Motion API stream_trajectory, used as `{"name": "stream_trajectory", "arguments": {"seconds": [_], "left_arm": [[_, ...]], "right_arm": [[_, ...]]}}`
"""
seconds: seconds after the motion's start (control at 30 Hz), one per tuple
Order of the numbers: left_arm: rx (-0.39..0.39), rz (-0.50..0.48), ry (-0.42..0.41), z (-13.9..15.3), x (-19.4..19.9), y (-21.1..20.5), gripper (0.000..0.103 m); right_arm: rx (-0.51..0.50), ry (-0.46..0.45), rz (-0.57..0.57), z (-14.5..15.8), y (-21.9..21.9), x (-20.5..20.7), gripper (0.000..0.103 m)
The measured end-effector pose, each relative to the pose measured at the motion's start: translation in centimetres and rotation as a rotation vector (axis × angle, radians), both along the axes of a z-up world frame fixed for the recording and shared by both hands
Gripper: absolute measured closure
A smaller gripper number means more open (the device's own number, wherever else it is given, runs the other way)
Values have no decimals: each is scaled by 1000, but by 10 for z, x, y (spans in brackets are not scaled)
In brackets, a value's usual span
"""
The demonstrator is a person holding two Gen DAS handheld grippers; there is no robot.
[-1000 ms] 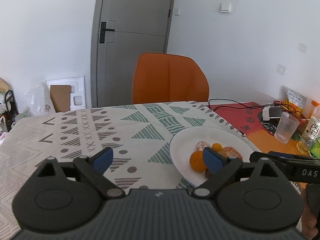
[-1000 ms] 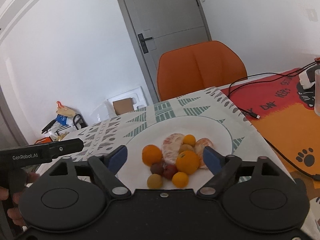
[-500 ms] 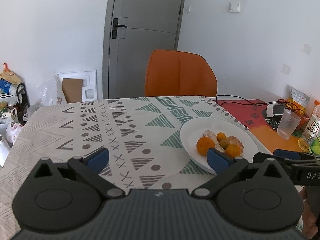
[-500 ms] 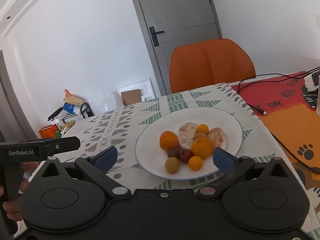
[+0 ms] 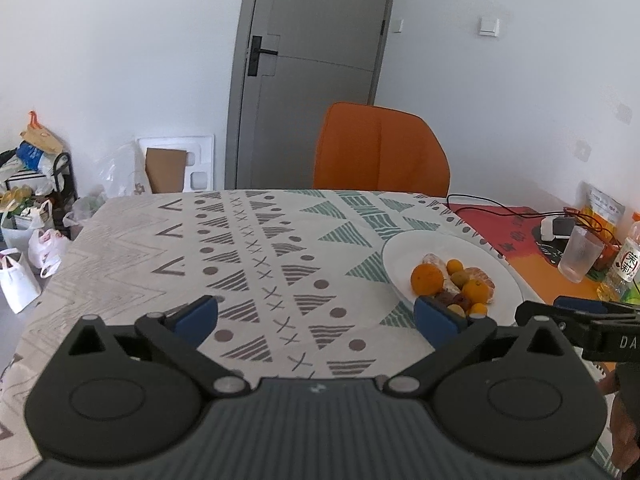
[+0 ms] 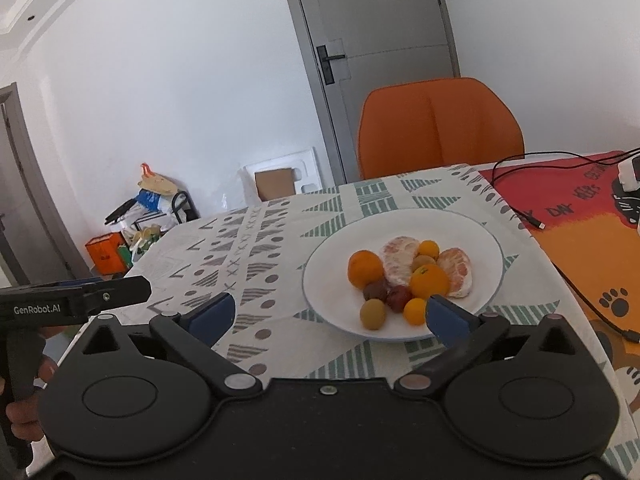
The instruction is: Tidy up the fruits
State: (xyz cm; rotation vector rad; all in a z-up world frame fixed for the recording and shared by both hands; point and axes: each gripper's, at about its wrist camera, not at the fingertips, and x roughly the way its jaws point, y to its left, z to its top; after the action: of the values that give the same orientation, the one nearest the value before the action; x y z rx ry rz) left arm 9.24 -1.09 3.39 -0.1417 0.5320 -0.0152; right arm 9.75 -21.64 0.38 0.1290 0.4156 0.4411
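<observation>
Both tongs have drawn back from the white plate point(image 6: 404, 216) since the earlier frames, so the fruit pile now sits farther ahead and smaller in each view, and both sets of jaws have just been opening, with nothing between them. The left tongs point(image 5: 316, 312) stand spread wide over the patterned cloth of the counter point(image 5: 224, 248), empty. The right tongs point(image 6: 332, 312) are likewise spread and hold nothing.

The fruit lies heaped on the plate: a whole orange point(image 6: 365, 269) at the left of the pile, two peeled citrus halves point(image 6: 398, 258) behind, a second orange point(image 6: 430, 281) in the middle, and several small fruits in front, one yellow-green point(image 6: 373, 313) and two dark red ones that may be plums or dates; the view is too coarse to tell.

The relation that matters is this: the pile lies straight ahead of the right tongs, slightly toward their right finger, whereas from the left tongs it lies well off to the right, beyond their right finger. The right hand is therefore the nearer and better lined up. The pile has no clear long axis; the nearest pieces are the small front fruits.
</observation>
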Motion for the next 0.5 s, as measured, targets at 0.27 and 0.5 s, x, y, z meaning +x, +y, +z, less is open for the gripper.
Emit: {"name": "stream_trajectory", "arguments": {"seconds": [0.27, 0.5], "left_arm": [[0, 9, 4, 4, -17, 7, 0], [2, 15, 9, 1, -27, 13, 0]], "right_arm": [[-20, 9, 23, 3, 5, -10, 0], [-17, 2, 24, 5, 4, -15, 0]]}}
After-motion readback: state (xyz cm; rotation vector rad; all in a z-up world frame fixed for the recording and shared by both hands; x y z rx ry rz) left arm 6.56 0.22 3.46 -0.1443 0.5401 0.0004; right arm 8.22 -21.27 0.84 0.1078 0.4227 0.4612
